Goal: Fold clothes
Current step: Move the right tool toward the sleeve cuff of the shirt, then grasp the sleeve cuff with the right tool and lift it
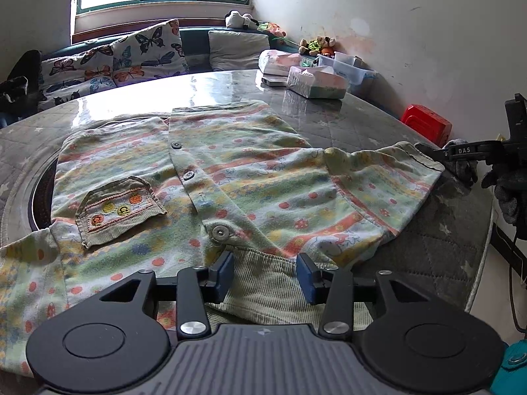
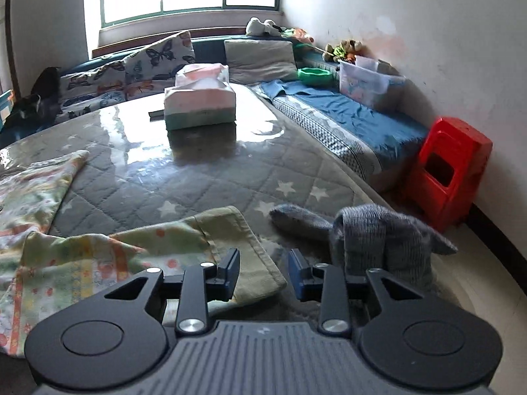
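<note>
A pastel floral button-up shirt (image 1: 230, 177) lies front up on the grey quilted table (image 1: 346, 125), with a corduroy chest pocket (image 1: 120, 204) and its right sleeve (image 1: 378, 184) stretched out to the right. My left gripper (image 1: 265, 271) is open, its blue pads on either side of the green corduroy collar (image 1: 266, 283). My right gripper (image 2: 263, 270) is open just above the sleeve cuff (image 2: 230, 240) near the table edge. A grey-gloved hand (image 2: 378, 240) sits right beside it.
Two tissue boxes (image 1: 316, 80) and a flat device stand at the table's far side. A red plastic stool (image 2: 451, 171) is on the floor to the right. A bench with butterfly cushions (image 1: 108, 59), a blue cloth and plastic bins (image 2: 369, 80) runs behind the table.
</note>
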Tool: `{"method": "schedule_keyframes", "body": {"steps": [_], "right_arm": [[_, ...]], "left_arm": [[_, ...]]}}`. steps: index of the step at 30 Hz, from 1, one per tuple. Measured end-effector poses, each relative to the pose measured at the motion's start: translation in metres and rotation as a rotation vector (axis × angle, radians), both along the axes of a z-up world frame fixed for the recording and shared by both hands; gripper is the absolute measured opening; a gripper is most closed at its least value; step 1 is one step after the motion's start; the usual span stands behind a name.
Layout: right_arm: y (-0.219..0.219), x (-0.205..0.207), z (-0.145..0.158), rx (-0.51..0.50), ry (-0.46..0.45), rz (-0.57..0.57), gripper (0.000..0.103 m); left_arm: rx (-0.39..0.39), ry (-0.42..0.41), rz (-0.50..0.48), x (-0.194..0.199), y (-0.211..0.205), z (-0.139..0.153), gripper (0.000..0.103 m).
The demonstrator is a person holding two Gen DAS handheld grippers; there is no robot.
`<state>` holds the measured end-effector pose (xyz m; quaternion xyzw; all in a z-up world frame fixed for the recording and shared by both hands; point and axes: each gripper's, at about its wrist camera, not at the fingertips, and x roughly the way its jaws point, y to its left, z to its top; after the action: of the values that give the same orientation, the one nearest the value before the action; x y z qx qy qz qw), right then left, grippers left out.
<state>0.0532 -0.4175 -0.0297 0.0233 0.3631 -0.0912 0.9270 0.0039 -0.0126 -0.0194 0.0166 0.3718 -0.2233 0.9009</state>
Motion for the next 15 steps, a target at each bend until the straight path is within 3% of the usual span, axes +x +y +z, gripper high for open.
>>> {"method": "schedule_keyframes", "body": {"steps": [10, 15], "right_arm": [[0.0037, 0.0001, -0.0067, 0.044, 0.011, 0.014, 0.029], [0.0061, 0.0003, -0.0095, 0.067, 0.016, 0.022, 0.010]], "left_arm": [[0.009, -0.003, 0.009, -0.0014, -0.0006, 0.0014, 0.049], [0.008, -0.003, 0.014, -0.0015, -0.0001, 0.0016, 0.050]]}}
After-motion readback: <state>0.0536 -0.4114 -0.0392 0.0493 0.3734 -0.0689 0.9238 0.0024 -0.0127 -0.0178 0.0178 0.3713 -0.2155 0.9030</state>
